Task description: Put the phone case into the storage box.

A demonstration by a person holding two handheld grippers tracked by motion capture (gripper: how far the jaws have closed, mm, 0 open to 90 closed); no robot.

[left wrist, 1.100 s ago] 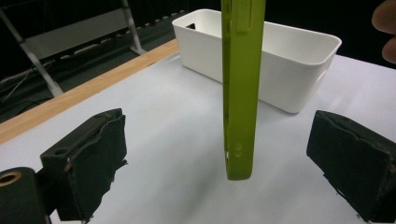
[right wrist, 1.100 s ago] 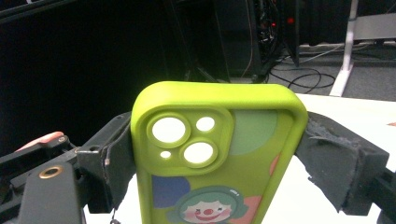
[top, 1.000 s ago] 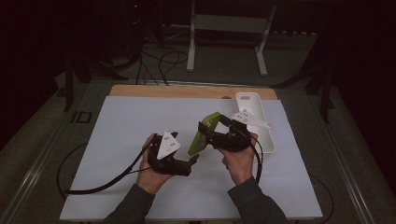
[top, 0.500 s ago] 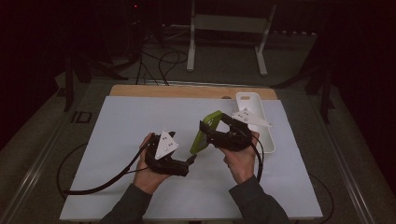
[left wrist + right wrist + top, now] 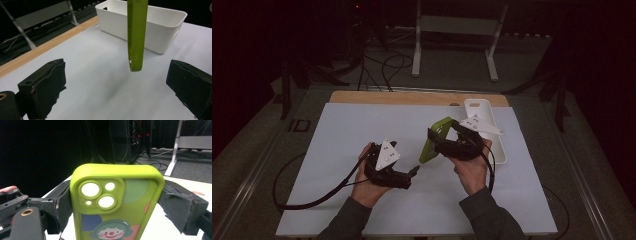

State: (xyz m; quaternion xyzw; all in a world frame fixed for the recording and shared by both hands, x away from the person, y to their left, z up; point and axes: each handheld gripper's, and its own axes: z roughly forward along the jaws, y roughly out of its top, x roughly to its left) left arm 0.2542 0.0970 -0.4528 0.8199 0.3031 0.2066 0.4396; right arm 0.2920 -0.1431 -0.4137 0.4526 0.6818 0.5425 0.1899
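The right gripper (image 5: 441,141) pinches the green case (image 5: 435,140) by its sides at frame centre in the high view, long axis tilted down-left. The left gripper (image 5: 413,172), jaws spread and empty, sits just lower left, nearest the case's free lower end.

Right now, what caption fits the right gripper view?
Right hand-held gripper clamps a green clown phone case by its sides.

No words, brands or numbers can be read anywhere; the lime-green silicone phone case (image 5: 117,202) carries just a cartoon clown picture, without lettering.
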